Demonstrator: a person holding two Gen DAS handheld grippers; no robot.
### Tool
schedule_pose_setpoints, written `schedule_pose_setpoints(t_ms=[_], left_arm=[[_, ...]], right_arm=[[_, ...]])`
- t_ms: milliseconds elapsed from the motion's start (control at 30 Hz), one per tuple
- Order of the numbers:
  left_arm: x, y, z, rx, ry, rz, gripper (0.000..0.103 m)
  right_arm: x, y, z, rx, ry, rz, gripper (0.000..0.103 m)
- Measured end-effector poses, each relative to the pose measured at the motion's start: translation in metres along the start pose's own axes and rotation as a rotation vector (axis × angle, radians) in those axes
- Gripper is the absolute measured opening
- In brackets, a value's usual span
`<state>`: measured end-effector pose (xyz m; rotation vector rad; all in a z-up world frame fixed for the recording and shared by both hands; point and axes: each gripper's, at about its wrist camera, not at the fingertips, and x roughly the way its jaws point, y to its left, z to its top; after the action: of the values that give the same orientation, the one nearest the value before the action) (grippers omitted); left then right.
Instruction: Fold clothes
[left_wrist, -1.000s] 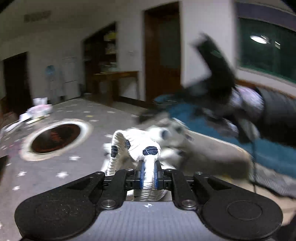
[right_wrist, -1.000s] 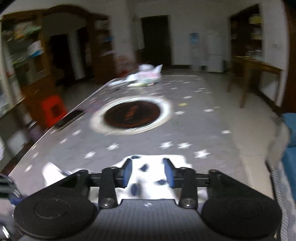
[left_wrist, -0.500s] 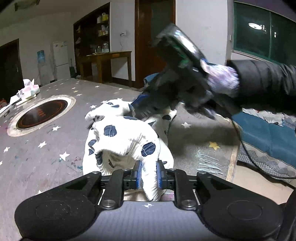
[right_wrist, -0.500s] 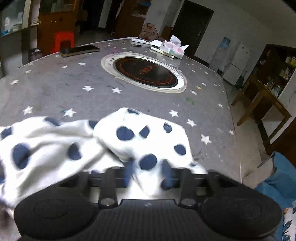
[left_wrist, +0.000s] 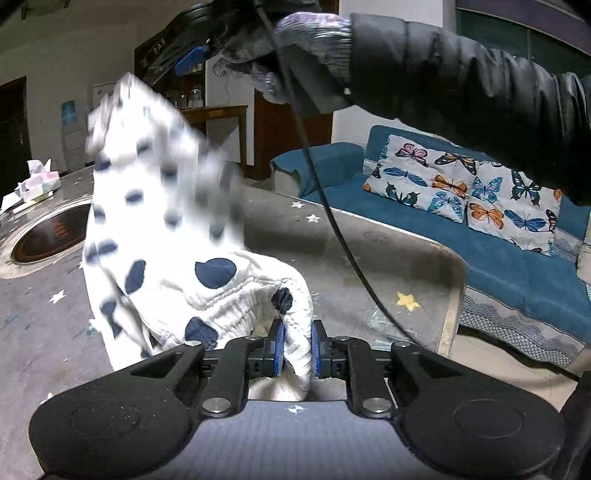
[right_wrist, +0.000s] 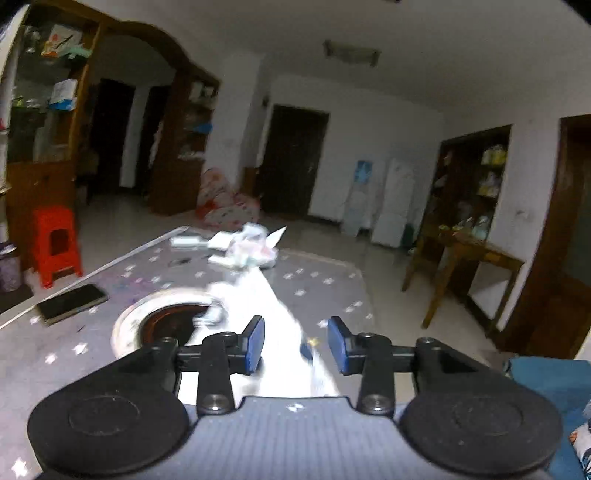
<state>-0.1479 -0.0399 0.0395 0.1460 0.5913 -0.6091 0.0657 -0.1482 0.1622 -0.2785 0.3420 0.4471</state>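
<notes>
Spotted garment (left_wrist: 207, 273) pinched by your left gripper (left_wrist: 295, 345); right gripper (right_wrist: 295, 343), its jaws just parted, holds nothing: regrip a free edge above the table (left_wrist: 388, 258).

The garment (left_wrist: 207, 280) is white cloth with dark blue dots, its weave crinkled and matt, rumpled into soft ridges where the left gripper (left_wrist: 295, 349) pinches it. That gripper's body is matt black plastic with a fine grain, its screws bright metal and its pads (left_wrist: 277, 347) blue and rubbery-looking. The table (left_wrist: 391, 258) has a grey, star-printed covering, dull and scuffed, with a paler shiny edge band. The sleeve (left_wrist: 461, 70) is black with a slight sheen, quilted; the glove (left_wrist: 295, 44) is knitted. The sofa (left_wrist: 517, 266) is blue fabric, the side table (right_wrist: 476, 254) brown wood.
</notes>
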Motion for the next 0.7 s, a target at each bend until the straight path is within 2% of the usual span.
schedule_pose_setpoints(t_ms=[167, 300, 433, 500, 567, 600, 633, 700], left_arm=[[0.007, -0.005, 0.004, 0.008, 0.005, -0.025, 0.016], [0.012, -0.011, 0.006, 0.025, 0.019, -0.039, 0.017], [0.012, -0.019, 0.005, 0.036, 0.025, -0.028, 0.019], [0.008, -0.019, 0.004, 0.036, 0.028, -0.019, 0.019], [0.002, -0.019, 0.001, 0.038, 0.027, -0.013, 0.019], [-0.003, -0.019, 0.000, 0.040, 0.025, -0.011, 0.022], [-0.008, -0.018, -0.002, 0.040, 0.024, -0.008, 0.027], [-0.019, -0.014, -0.005, 0.034, 0.018, 0.011, 0.049]], right_arm=[[-0.016, 0.016, -0.031, 0.009, 0.199, 0.217, 0.039], [-0.023, 0.050, -0.061, -0.041, 0.351, 0.412, 0.044], [-0.029, 0.086, -0.087, -0.066, 0.464, 0.538, 0.046], [-0.038, 0.098, -0.097, -0.106, 0.482, 0.541, 0.043], [-0.038, 0.101, -0.104, -0.129, 0.517, 0.520, 0.032], [-0.039, 0.097, -0.106, -0.122, 0.528, 0.507, 0.023], [-0.041, 0.093, -0.108, -0.114, 0.536, 0.492, 0.018], [-0.046, 0.081, -0.104, -0.097, 0.520, 0.461, 0.015]])
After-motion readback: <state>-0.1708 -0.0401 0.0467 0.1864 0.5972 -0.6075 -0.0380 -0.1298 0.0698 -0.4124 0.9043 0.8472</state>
